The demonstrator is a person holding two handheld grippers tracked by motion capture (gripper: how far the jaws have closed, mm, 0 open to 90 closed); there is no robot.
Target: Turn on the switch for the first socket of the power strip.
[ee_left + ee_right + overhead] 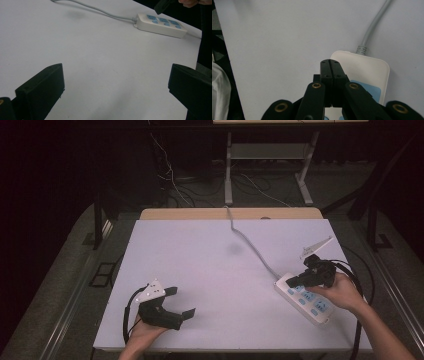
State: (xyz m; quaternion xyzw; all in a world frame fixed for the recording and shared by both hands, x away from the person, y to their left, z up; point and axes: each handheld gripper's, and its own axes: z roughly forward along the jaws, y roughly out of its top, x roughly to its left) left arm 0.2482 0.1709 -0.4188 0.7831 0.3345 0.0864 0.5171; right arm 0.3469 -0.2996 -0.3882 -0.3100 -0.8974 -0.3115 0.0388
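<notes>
The power strip [304, 297] lies slanted near the right edge of the white bench [220, 265], and its grey cable [250, 245] runs across to the far edge. The middle and left part of the bench is free. The right tool [298, 281] is over the strip's cable end with both jaws pressed together and nothing between them; the right gripper view shows this closely. The left tool [180, 302] rests near the front edge, jaws wide apart and holding nothing. The left gripper view shows the strip's side wall [160, 26].
</notes>
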